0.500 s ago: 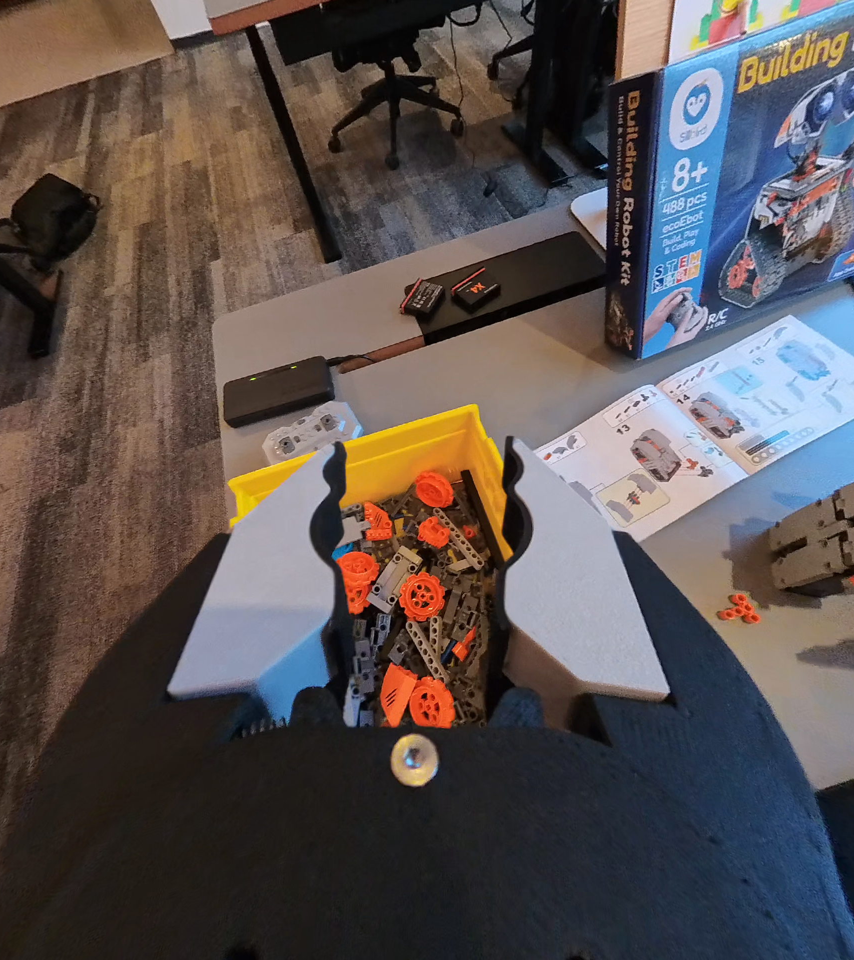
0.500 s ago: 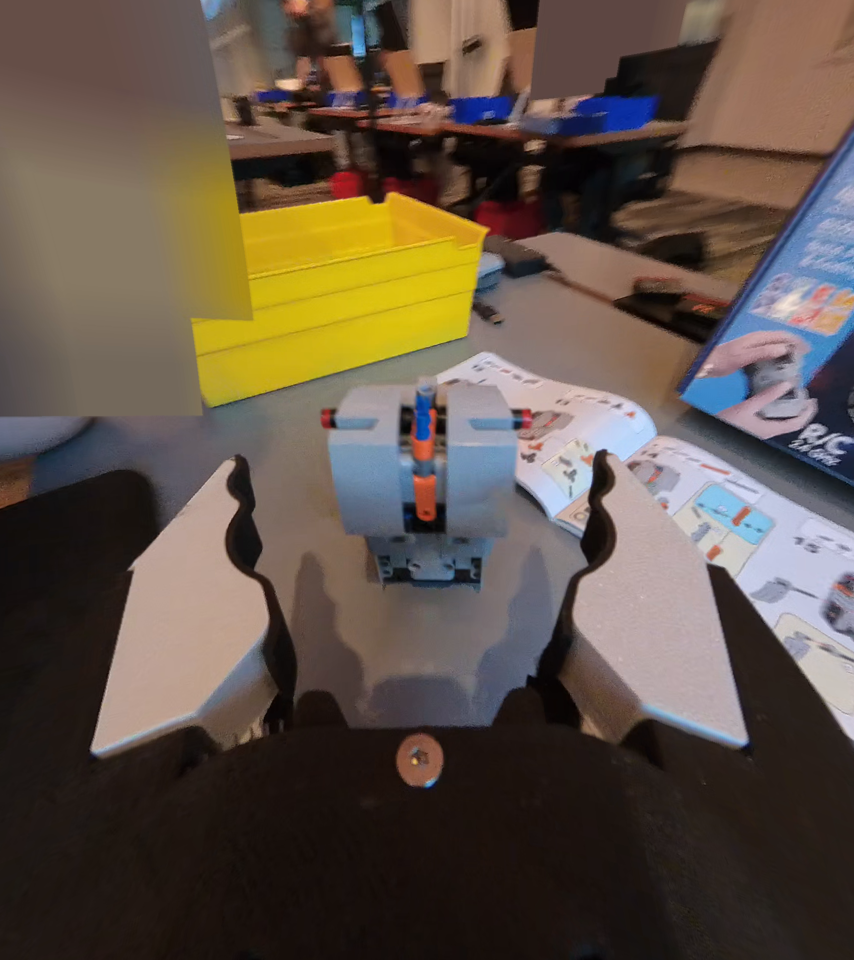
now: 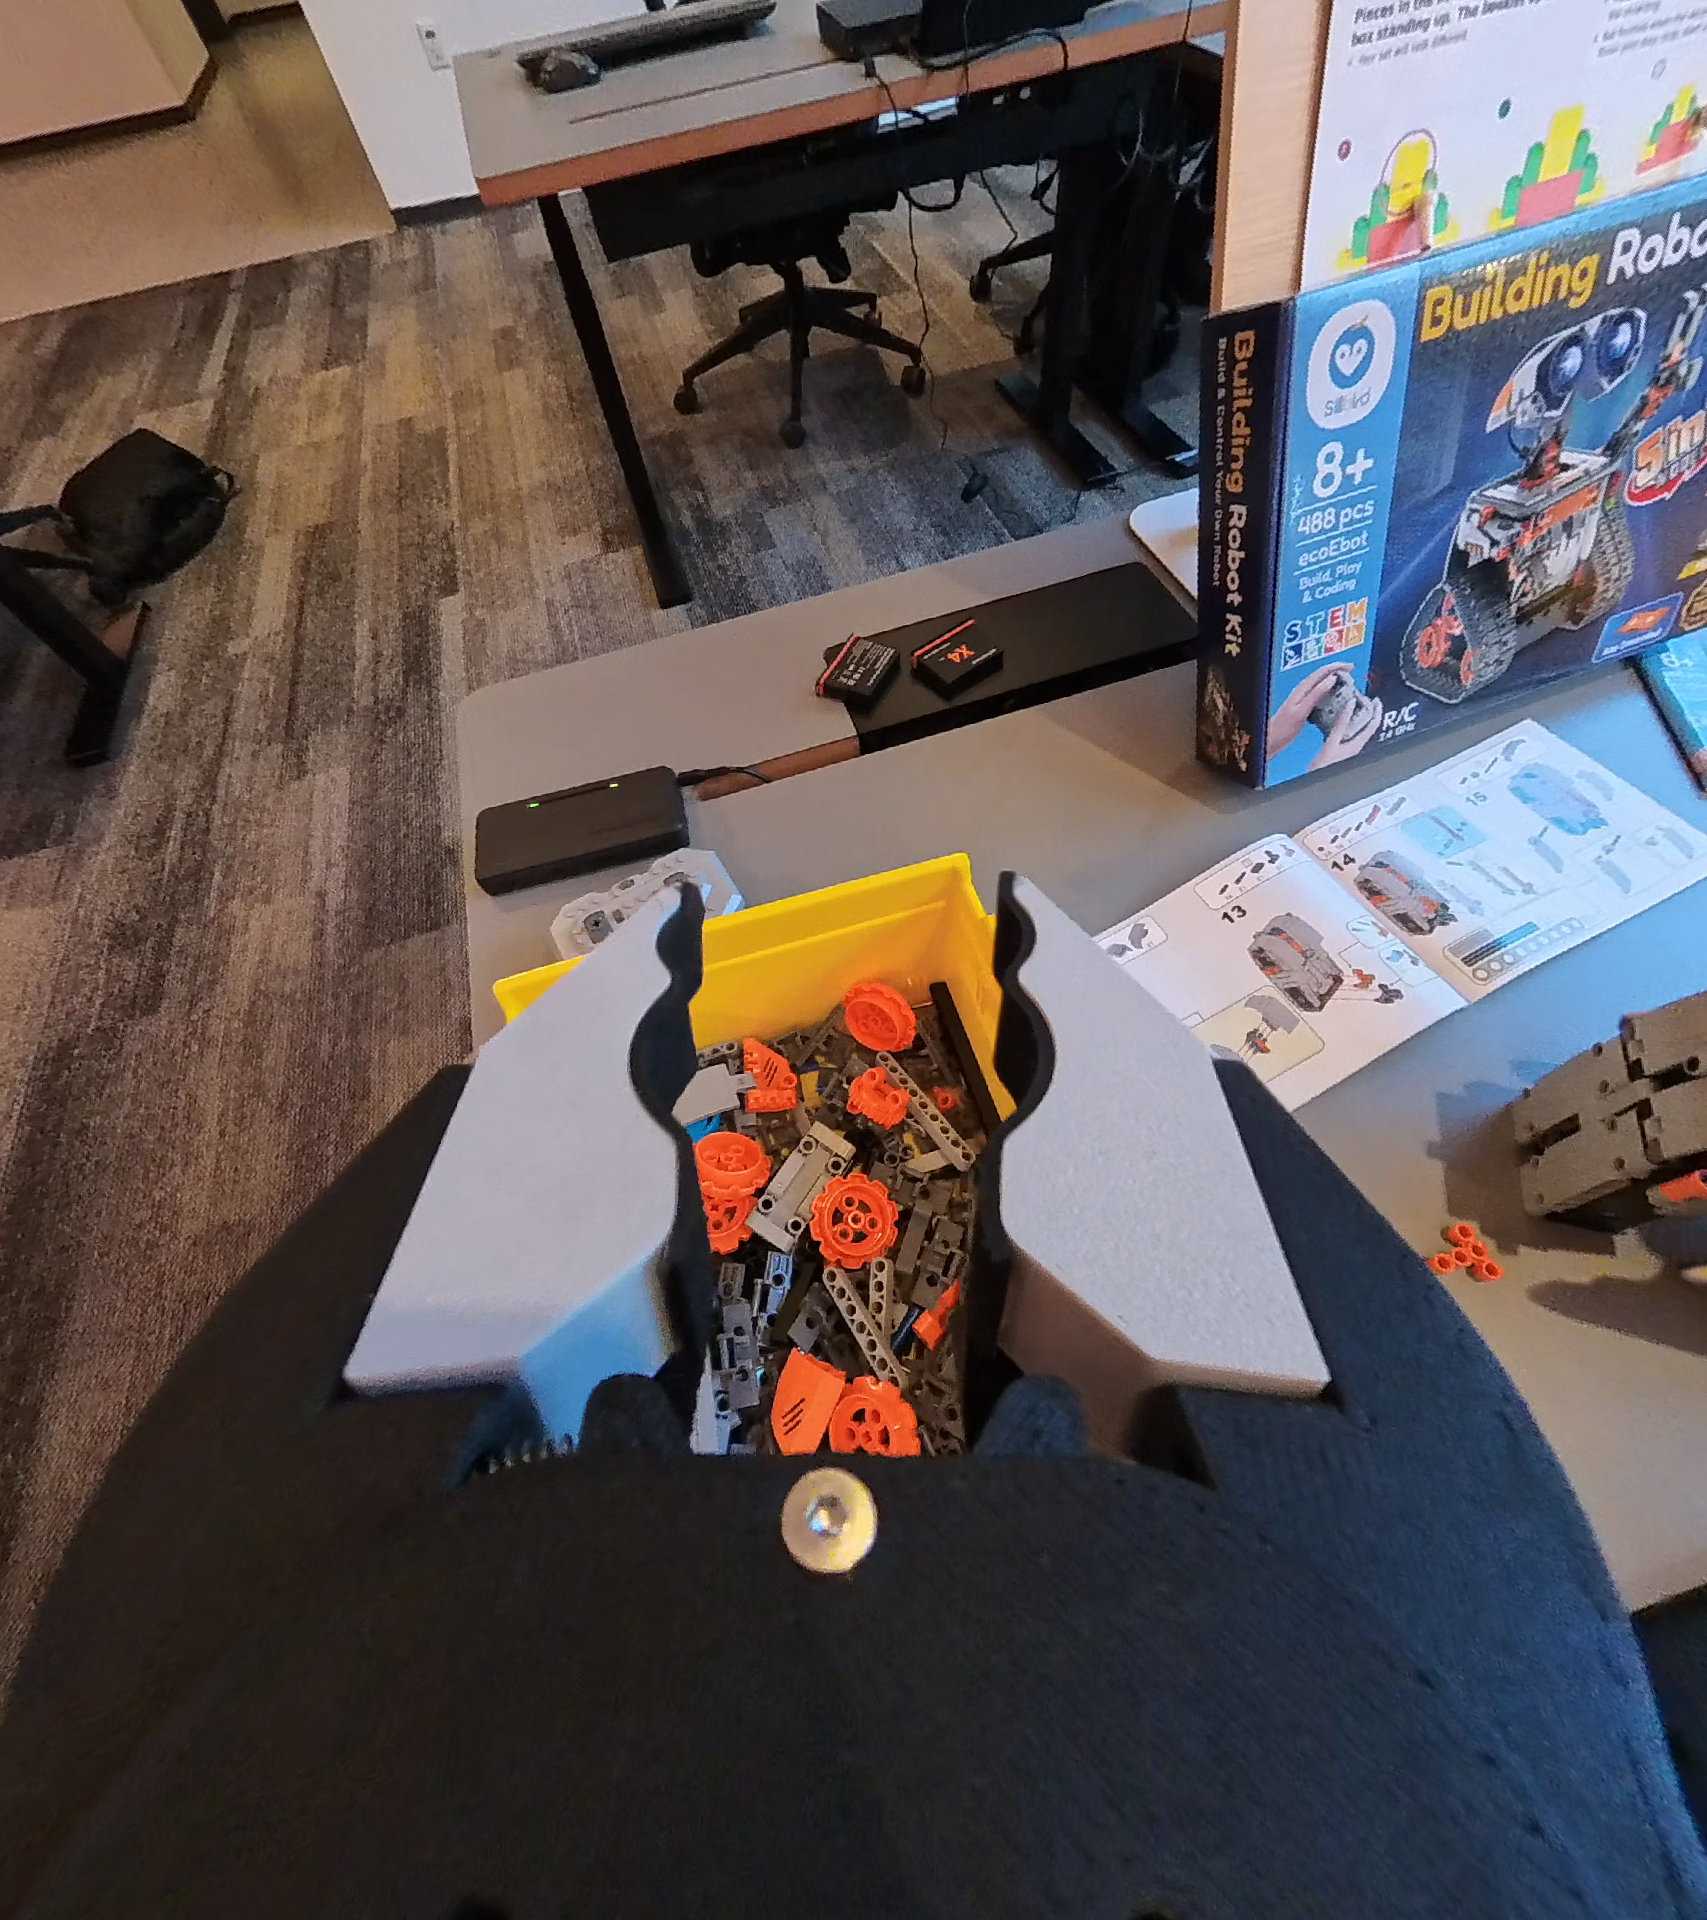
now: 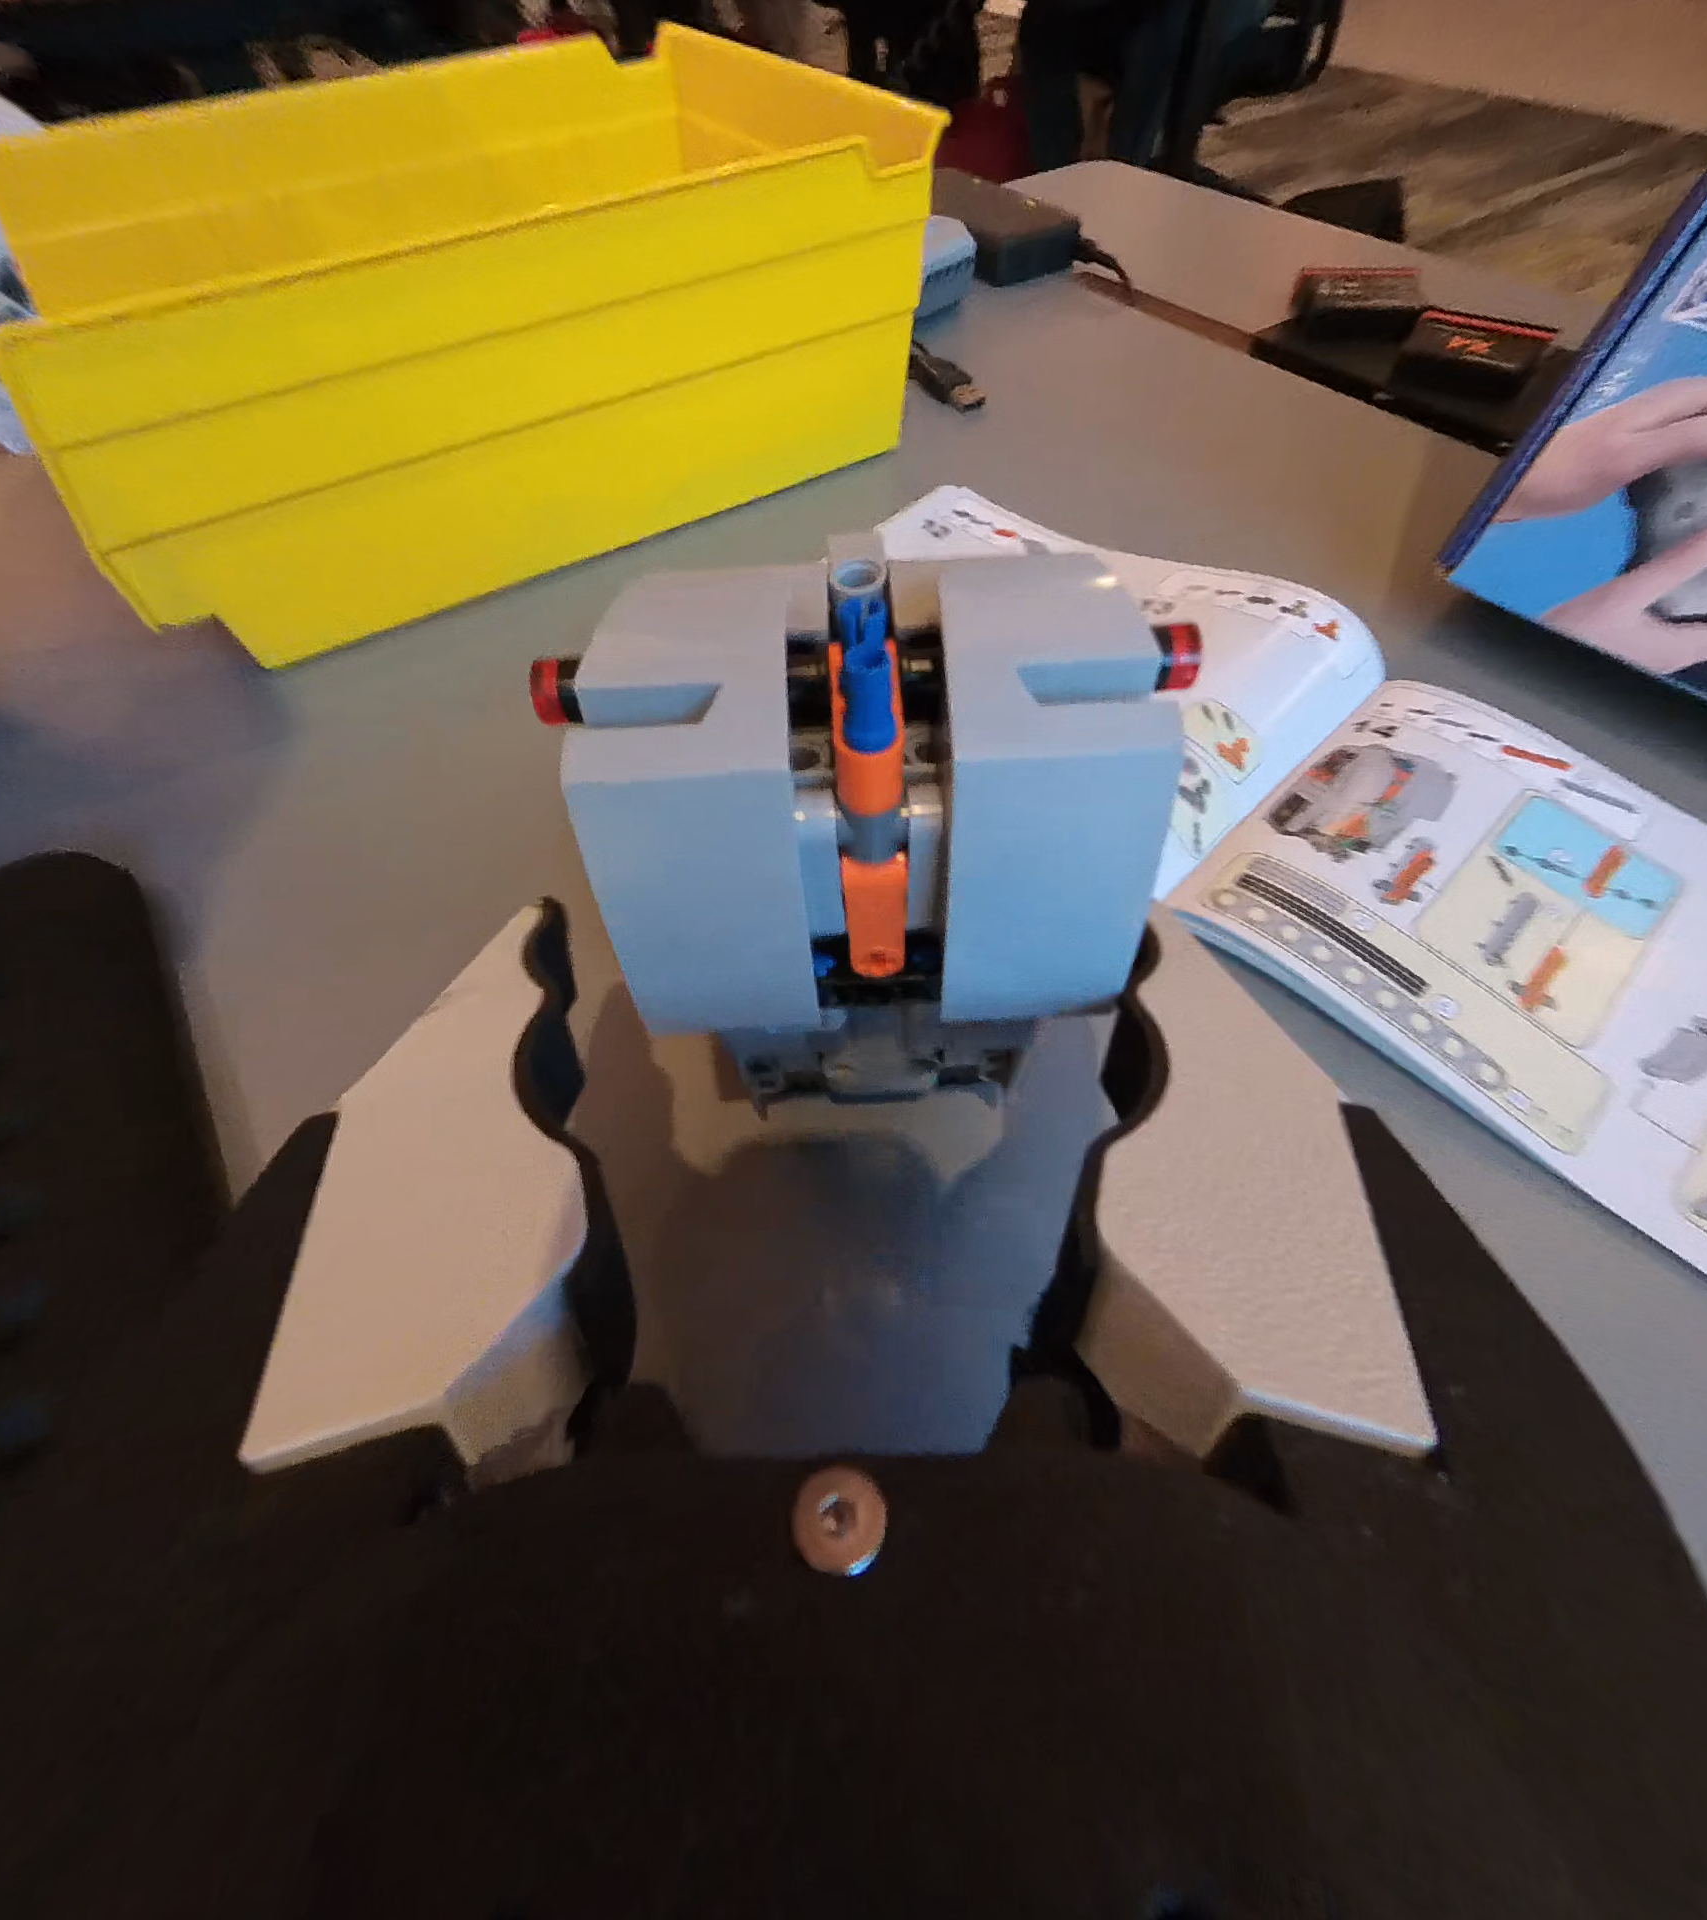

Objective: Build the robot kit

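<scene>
Left gripper [image 3: 844, 940]: I see its fingers spread, empty, above the yellow bin [image 3: 828, 914] of bricks.
Right gripper [image 4: 844, 966]: fingers apart, flanking the grey brick assembly [image 4: 864, 800] on the bench [image 4: 413, 790]; booklet [image 4: 1451, 883] at 2 o'clock.

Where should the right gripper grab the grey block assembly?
Probably across the two grey side shells of the assembly, below the red-tipped axle, coming in low from the near side. Those flanks look flat and parallel; the orange-blue center column sticks up and the axle ends poke out. The right gripper is open and already lined up.
</scene>
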`<action>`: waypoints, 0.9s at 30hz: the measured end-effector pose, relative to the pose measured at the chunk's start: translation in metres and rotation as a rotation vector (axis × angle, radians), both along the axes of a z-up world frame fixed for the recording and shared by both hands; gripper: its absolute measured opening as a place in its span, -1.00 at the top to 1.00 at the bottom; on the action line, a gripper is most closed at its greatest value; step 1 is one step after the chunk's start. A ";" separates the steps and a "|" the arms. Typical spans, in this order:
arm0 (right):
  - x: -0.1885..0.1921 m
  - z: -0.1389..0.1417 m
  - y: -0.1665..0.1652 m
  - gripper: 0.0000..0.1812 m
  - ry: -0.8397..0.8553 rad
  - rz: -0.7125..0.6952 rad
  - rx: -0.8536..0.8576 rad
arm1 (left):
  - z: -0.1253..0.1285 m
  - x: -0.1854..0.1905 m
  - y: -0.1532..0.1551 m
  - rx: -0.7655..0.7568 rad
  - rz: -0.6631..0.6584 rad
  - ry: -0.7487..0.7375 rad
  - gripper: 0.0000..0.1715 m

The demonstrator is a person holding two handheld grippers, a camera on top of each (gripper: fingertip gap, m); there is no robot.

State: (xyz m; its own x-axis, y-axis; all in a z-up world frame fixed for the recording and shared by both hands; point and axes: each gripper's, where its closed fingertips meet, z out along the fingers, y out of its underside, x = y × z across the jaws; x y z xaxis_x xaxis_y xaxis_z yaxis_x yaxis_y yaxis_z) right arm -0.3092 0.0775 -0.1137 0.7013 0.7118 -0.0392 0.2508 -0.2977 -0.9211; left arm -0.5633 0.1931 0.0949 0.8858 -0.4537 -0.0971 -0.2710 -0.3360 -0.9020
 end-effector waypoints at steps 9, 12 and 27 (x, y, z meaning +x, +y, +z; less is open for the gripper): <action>0.017 0.000 0.006 0.06 -0.064 -0.026 0.033 | 0.001 -0.023 0.000 -0.003 0.043 -0.032 0.40; 0.059 0.000 0.009 0.06 -0.120 -0.152 0.050 | -0.001 -0.032 0.000 -0.011 0.064 -0.040 0.40; 0.273 -0.017 0.007 0.05 -0.114 -0.826 -0.104 | -0.017 -0.041 0.006 -0.086 0.098 -0.048 0.43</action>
State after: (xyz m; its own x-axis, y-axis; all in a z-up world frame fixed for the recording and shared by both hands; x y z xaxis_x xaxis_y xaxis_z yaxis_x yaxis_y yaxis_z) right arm -0.0358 0.0846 -0.1308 0.9990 -0.0357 0.0266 0.0047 -0.5089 -0.8608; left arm -0.6040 0.1990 0.0782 0.9289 -0.3698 -0.0181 -0.1904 -0.4352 -0.8800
